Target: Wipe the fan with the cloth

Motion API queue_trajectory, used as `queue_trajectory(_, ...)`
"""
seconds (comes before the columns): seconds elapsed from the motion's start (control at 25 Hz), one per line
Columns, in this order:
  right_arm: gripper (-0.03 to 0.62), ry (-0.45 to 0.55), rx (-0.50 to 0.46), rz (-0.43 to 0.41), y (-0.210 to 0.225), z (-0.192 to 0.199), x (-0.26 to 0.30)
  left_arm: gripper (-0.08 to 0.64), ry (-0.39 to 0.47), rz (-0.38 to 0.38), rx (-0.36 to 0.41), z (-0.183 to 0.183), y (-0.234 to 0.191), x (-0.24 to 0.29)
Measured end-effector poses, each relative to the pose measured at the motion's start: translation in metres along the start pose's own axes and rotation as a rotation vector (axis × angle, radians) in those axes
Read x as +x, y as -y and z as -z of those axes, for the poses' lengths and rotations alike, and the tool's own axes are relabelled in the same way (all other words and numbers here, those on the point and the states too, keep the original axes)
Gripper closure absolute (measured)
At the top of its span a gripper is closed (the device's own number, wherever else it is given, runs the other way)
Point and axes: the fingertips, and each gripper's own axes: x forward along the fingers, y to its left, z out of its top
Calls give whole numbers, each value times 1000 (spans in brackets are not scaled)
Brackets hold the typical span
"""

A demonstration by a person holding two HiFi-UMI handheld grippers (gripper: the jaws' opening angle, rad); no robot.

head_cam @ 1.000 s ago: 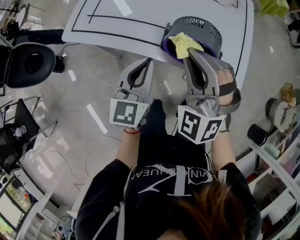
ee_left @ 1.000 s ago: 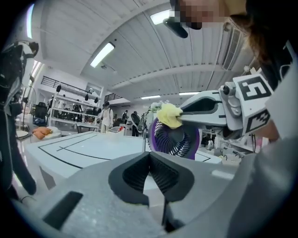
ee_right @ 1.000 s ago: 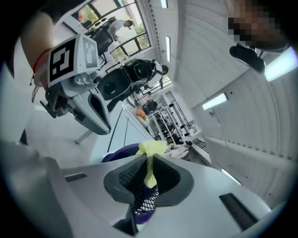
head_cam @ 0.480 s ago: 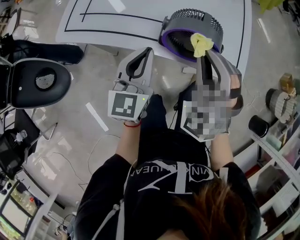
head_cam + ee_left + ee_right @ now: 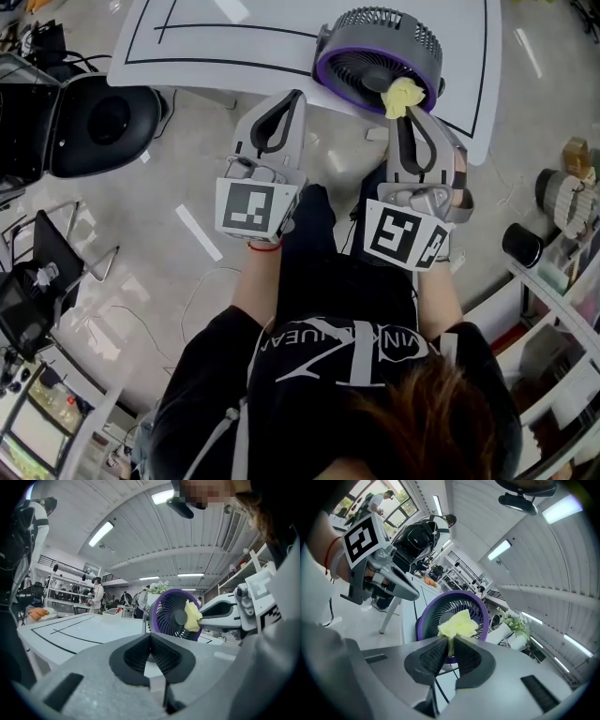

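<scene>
- At the near edge of the white table (image 5: 234,37), the purple-rimmed fan (image 5: 375,47) is stood, and the yellow cloth (image 5: 401,96) is pressed to its grille, just right of the hub.
- The cloth is pinched in the right gripper (image 5: 405,112). Against a second ago it is shifted from the rim's lower left, so a wiping stroke is judged under way.
- The left gripper (image 5: 294,97) is held clenched on nothing, beside the fan.
- Cloth-to-grille contact is shown side-on only in the left gripper view; the pinch itself is shown only in the right gripper view.

place: lab/workshop | cues: line-marked white table (image 5: 234,49); shelving (image 5: 555,311); ceiling strip lights (image 5: 100,533)
</scene>
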Motion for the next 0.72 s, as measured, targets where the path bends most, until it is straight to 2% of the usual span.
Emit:
queue_trajectory(0.32,555,17,178,-81,-21,2,7,552,-19,-6,-10,8,3,-12)
queue_trajectory(0.72,555,44,280,-158,-42,-8,21,552,-37,-36,-22,15,-5,-22)
